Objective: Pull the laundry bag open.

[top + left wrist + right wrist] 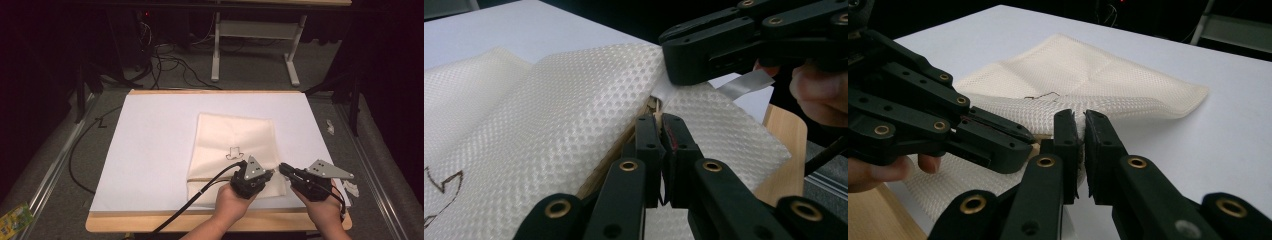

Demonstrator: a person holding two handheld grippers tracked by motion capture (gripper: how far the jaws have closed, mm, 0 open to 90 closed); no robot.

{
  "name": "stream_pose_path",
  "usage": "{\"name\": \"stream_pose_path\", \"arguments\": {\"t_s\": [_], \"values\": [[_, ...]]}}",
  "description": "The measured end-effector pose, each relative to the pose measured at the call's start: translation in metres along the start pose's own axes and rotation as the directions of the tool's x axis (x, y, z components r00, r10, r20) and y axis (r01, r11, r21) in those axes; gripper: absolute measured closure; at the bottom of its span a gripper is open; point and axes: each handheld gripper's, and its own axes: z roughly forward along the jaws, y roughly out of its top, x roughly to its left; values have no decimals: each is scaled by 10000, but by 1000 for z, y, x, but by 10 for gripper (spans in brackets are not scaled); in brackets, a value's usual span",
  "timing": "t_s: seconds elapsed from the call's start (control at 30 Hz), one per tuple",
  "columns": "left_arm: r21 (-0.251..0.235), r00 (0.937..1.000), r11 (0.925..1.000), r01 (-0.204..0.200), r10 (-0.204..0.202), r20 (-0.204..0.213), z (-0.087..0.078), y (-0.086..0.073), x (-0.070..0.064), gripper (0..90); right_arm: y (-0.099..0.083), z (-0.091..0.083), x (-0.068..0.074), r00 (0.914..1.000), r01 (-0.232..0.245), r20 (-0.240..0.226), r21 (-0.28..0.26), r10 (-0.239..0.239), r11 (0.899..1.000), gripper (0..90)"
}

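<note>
A cream mesh cloth lies folded on the white table cover, with a small dark drawing near its middle. Both grippers meet at its near right corner. My left gripper is shut on the cloth's raised edge, which is pinched between its jaws. My right gripper comes in from the right. Its jaws are shut on the same lifted edge of the cloth, just beside the left gripper. The corner is raised off the table.
The wooden table edge runs along the front. Small white crumpled scraps lie at the right side. Cables and a white table frame are on the floor behind. A green packet lies at the lower left.
</note>
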Motion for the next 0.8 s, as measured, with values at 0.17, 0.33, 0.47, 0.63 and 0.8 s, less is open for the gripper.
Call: {"name": "stream_pose_path", "arguments": {"t_s": [0.17, 0.33, 0.47, 0.63, 0.8], "values": [[51, 10000, 10000, -22, 22, 38, 0, -4, 3, 873, -1, 1, -2, 10000, -61, 21, 47, 61, 10000, 862], [75, 9999, 9999, -89, 88, 81, -1, -5, 4, 873, -2, 1, -1, 10000, -39, 35, 115, 39, 9999, 862], [119, 10000, 9999, 63, -64, 65, -4, -9, 9, 874, -2, 1, -2, 9999, -76, 106, 127, 75, 9999, 863], [192, 9998, 9997, 173, -171, -84, -9, -16, 16, 874, -4, 1, -6, 9995, -197, 241, 144, 194, 9997, 863], [387, 9991, 9986, 363, -354, -236, -21, -25, 27, 874, -6, -1, -9, 9987, -339, 383, 154, 333, 9993, 863]]}}
